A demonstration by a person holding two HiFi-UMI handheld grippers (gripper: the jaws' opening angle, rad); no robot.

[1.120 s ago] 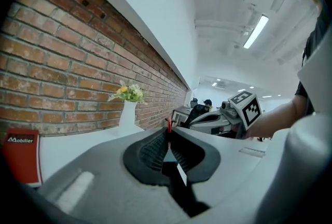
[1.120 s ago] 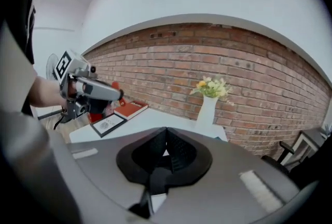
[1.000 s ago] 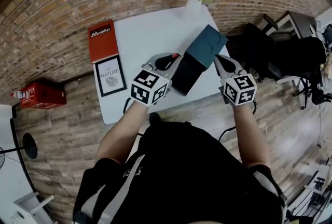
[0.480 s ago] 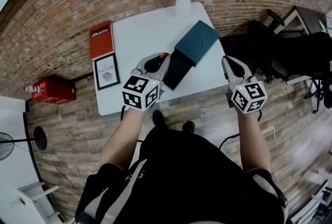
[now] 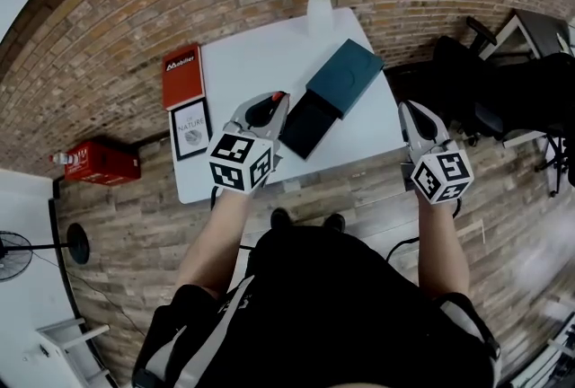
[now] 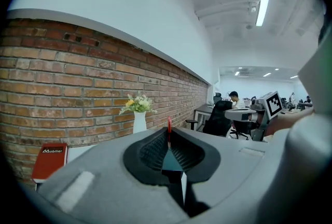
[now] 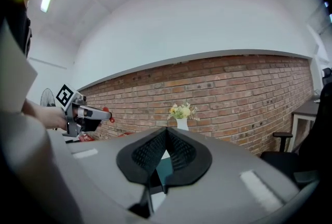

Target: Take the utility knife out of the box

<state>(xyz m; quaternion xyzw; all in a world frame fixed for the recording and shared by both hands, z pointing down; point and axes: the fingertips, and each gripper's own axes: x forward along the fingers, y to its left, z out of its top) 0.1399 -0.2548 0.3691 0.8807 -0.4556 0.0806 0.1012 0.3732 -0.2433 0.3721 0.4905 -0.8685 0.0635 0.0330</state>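
On the white table (image 5: 243,63) lies the black box base (image 5: 305,127), with its teal lid (image 5: 346,72) against its far end. My left gripper (image 5: 277,101) is just left of the base, shut on a thin red-tipped utility knife (image 5: 281,96). In the left gripper view the red knife (image 6: 169,124) stands up between the closed jaws of the left gripper (image 6: 168,134). The right gripper view shows that knife's red tip (image 7: 110,119) too. My right gripper (image 5: 409,110) hangs off the table's right edge, shut and empty, its closed jaws showing in the right gripper view (image 7: 166,130).
A red book (image 5: 182,76) and a framed card (image 5: 190,129) lie at the table's left side. A white vase of flowers (image 5: 317,4) stands at the far edge by the brick wall. Black office chairs (image 5: 503,99) are to the right, and a red case (image 5: 103,163) is on the floor.
The right gripper has drawn back to the right, away from the teal lid, which now lies on the table. The left gripper has shifted a little left, still holding the red knife.
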